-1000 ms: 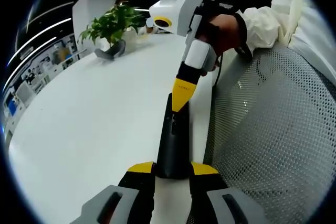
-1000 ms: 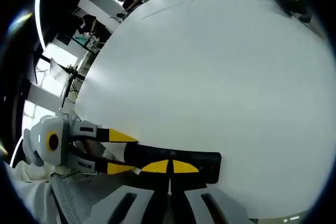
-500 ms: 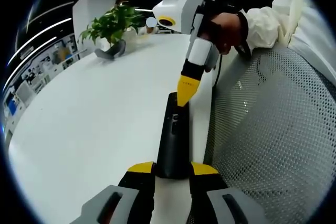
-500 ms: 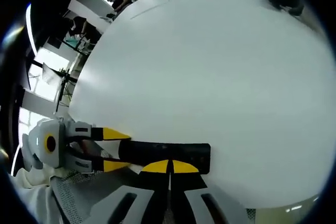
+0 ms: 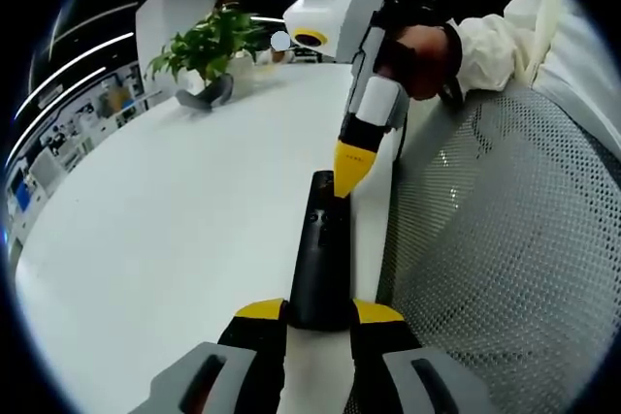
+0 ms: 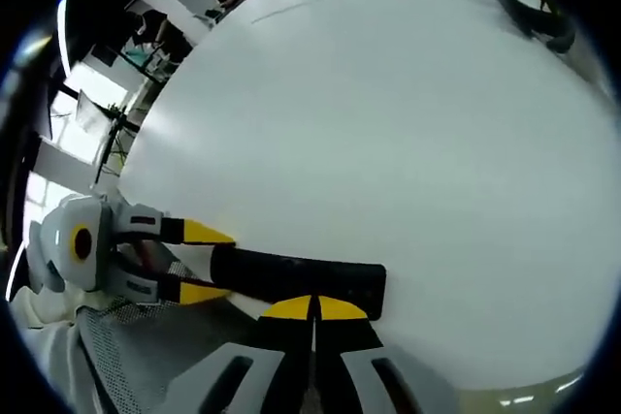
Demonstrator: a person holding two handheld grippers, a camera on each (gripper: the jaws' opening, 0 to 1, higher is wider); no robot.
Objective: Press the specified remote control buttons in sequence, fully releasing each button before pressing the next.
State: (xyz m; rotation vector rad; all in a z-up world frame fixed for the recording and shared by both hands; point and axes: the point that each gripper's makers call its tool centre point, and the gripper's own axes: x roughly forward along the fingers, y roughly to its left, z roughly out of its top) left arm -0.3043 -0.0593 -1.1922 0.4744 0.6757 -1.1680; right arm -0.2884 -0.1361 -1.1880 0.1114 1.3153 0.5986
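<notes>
A black remote [image 5: 318, 259] lies lengthwise along the edge of the white table [image 5: 175, 220]. In the left gripper view my left gripper [image 5: 320, 312] is shut on the remote's near end, one yellow tip on each side. My right gripper [image 5: 347, 170] comes down from above, held by a person's hand [image 5: 422, 46], with its yellow tips shut together over the remote's far end; I cannot tell whether they touch it. In the right gripper view the remote [image 6: 301, 276] lies crosswise just past my shut right gripper [image 6: 312, 307], and the left gripper [image 6: 206, 262] clamps its left end.
A potted green plant [image 5: 209, 46] stands at the table's far side, and its dark pot [image 6: 534, 16] is in the right gripper view. A grey mesh chair [image 5: 505, 239] sits right beside the table edge next to the remote. The table [image 6: 388, 123] spreads wide and white beyond the remote.
The right gripper's tip has shifted a little along the remote toward its far end and risen slightly. The left gripper and the remote have stayed put.
</notes>
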